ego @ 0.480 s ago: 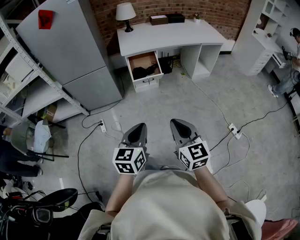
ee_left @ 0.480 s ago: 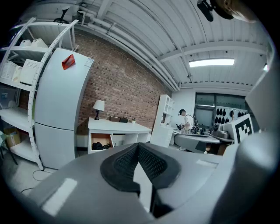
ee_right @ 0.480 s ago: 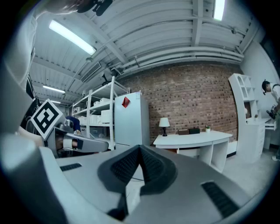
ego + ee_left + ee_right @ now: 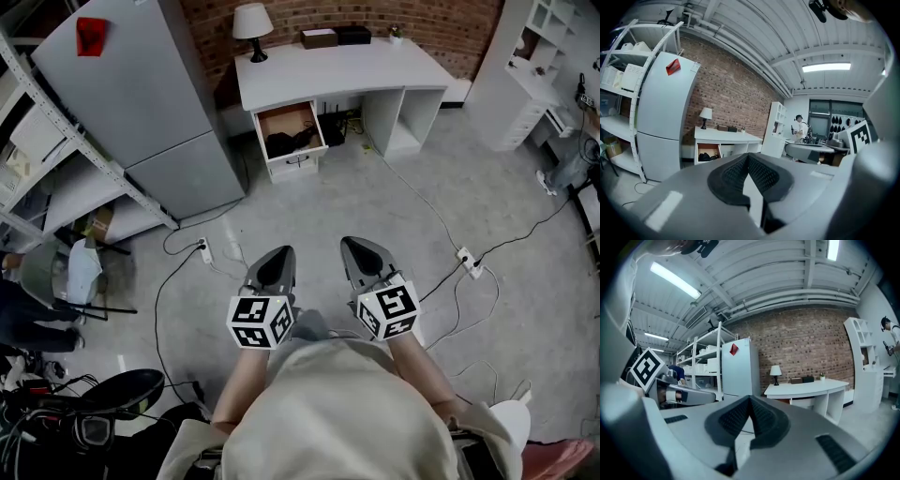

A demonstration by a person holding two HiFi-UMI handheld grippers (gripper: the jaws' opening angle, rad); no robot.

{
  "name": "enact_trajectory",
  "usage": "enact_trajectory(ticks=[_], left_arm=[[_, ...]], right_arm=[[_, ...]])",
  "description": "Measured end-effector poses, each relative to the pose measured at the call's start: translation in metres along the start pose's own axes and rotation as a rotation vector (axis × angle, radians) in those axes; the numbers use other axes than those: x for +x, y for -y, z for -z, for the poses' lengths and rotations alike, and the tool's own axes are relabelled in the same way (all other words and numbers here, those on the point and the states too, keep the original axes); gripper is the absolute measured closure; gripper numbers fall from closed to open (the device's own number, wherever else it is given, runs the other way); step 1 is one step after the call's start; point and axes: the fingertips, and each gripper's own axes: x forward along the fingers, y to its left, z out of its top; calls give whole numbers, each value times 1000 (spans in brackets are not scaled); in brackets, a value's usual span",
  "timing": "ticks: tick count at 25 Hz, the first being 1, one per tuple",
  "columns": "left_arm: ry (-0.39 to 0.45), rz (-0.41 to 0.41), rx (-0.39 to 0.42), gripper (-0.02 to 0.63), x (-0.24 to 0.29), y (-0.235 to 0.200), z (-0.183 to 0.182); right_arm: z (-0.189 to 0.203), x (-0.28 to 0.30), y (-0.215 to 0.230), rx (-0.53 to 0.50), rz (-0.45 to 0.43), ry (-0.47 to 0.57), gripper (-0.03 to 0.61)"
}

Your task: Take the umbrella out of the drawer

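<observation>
The left claw and the right claw are held side by side close to the body, each pressed together with nothing between the jaws. Ahead of them, open floor is seen. Well beyond the claws, ahead of the left one, the desk drawer is found already open, a dark bundle, judged to be the umbrella, inside. The approach, grip and lifting out are all left.

White desk with lamp and two boxes on top, cables across grey floor
</observation>
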Motion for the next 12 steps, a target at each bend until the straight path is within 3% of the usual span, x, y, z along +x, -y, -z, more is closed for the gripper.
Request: enact_trajectory(ticks=[6,8,12], left_arm=[[10,6,-26,593,3,-10,-1],[-4,23,-20,497,9,-12,1],[-17,37,0,448,25,-17,1]], right_arm=[[3,8,0,14,-12,5,555],[6,13,3,19,-16,4,502],[5,27,12,17,-28,3,388]])
